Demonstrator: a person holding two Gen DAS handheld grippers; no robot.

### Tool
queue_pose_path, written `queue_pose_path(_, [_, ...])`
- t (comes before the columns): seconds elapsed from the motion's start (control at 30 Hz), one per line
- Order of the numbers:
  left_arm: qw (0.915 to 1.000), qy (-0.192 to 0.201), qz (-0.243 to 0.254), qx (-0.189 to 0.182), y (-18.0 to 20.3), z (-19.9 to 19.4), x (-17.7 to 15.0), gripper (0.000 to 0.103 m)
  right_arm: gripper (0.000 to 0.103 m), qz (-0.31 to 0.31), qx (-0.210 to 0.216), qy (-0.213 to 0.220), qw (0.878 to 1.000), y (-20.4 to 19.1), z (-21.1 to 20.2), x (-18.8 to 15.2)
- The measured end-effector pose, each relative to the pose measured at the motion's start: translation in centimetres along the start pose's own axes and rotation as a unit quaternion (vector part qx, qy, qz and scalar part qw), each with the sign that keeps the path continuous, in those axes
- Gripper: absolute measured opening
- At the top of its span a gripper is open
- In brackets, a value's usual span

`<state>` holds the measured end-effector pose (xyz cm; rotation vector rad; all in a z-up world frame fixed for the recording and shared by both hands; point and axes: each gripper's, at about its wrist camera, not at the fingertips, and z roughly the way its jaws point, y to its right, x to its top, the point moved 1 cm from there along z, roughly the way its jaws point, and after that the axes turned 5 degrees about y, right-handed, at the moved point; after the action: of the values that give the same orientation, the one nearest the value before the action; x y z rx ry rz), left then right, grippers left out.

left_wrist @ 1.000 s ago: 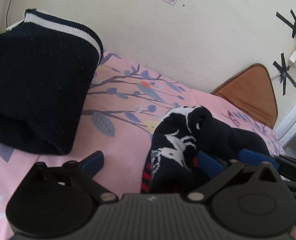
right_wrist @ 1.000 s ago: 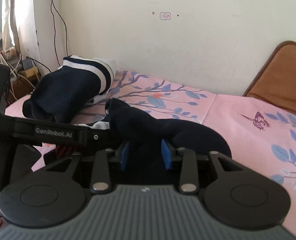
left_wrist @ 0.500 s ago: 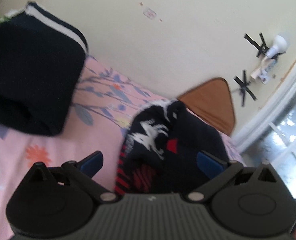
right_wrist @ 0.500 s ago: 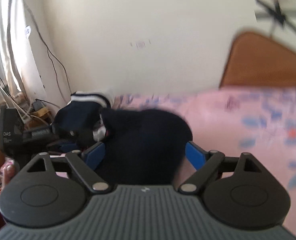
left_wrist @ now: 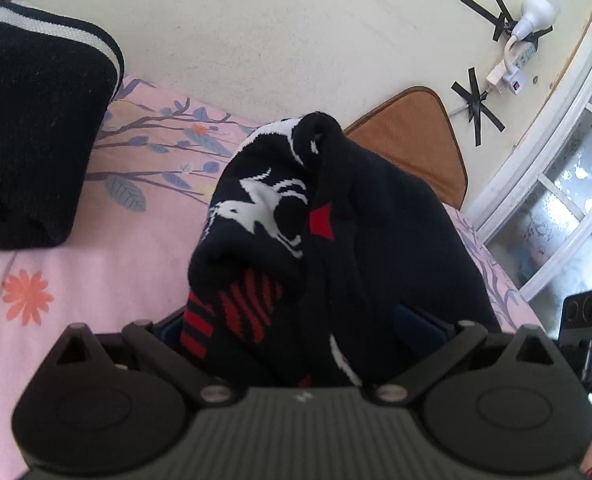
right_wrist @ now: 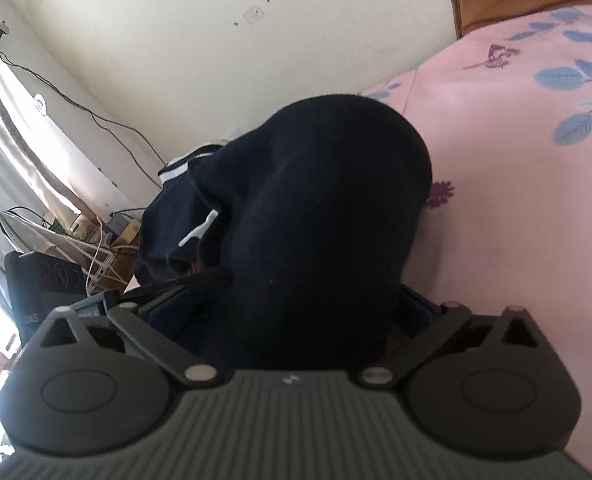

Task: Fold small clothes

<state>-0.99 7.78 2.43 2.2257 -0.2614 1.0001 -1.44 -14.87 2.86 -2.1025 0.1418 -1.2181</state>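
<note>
On pink flowered bed: dark patterned sweater bunched in a heap, near middle, second folded dark garment off toward wall. Left gripper spread wide, sweater lying between its fingers; whether pads press cloth, cannot tell. Right gripper opening, at widest, plain dark back of sweater between fingers, pads seemingly clear of cloth. Risk: fold slumping apart once let go, thick knit springing back. Risk: loose fabric snagging on an open finger on withdrawal, dragging heap askew. Heap well short of a neat fold.
</note>
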Motion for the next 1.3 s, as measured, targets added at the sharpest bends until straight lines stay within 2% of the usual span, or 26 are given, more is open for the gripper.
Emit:
queue_pose_path(0.17, [1.0, 0.003, -0.003, -0.001, -0.1, 0.3, 0.2, 0.103, 0.103, -0.042, 0.001, 0.027, 0.999, -0.6, -0.1, -0.9])
queue_pose_path(0.4, [1.0, 0.007, -0.007, -0.002, -0.1, 0.2, 0.1, 0.103, 0.103, -0.037, -0.001, 0.029, 0.999, -0.6, 0.7, -0.7])
queue_pose_path(0.67, [0.9995, 0.011, -0.026, -0.012, -0.7, 0.1, 0.2, 0.103, 0.103, 0.029, 0.015, 0.029, 0.999, 1.2, -0.8, 0.3])
queue_pose_path(0.77, [0.9994, 0.012, -0.031, -0.014, -0.8, 0.1, 0.2, 0.103, 0.103, 0.034, 0.013, 0.033, 0.999, 1.3, -0.9, 0.5])
queue_pose_path(0.97, [0.9999, 0.009, -0.011, -0.003, -0.1, 0.2, 0.0, 0.103, 0.103, -0.019, -0.003, 0.035, 0.999, 0.0, -0.3, -0.6])
queue_pose_path(1.3, [1.0, 0.003, -0.005, -0.005, -0.1, 0.0, -0.1, 0.103, 0.103, -0.014, -0.003, 0.041, 0.999, -0.1, 0.3, -0.4])
